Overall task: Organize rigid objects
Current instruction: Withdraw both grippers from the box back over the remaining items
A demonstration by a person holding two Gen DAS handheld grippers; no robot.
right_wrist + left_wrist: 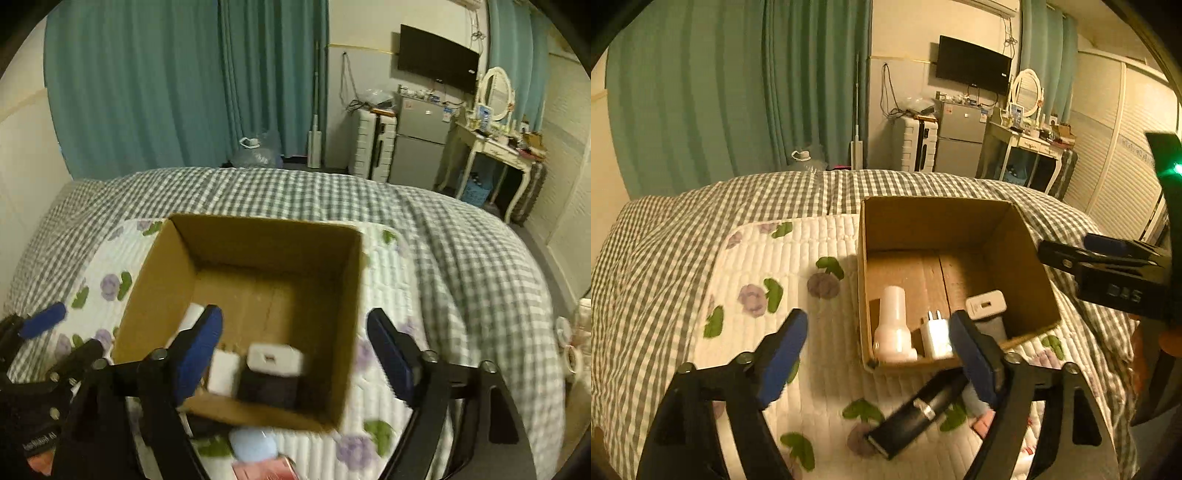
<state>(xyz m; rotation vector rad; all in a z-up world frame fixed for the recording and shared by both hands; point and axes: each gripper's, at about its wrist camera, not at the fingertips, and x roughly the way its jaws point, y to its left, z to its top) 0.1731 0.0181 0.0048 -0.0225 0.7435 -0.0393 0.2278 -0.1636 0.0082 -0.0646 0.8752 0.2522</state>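
Observation:
An open cardboard box (934, 221) stands on the flowered quilt. A white bottle (892, 328), a white plug charger (936, 336) and a white-topped dark block (986, 304) lie in its near end. My left gripper (879, 321) is open and empty, hovering over the box's near left corner. A black trimmer (919, 413) lies on the quilt below it. My right gripper (295, 317) is open and empty above the box (258, 240), over the dark block (275, 360) and the charger (223, 371). Its left finger partly hides the bottle (192, 317).
A pale blue round thing (253, 445) and a pink packet (266, 470) lie on the quilt (388, 398) in front of the box. The checked bedcover (461, 258) spreads all around. Green curtains, a fridge (421, 144) and a dressing table (491, 147) stand beyond the bed.

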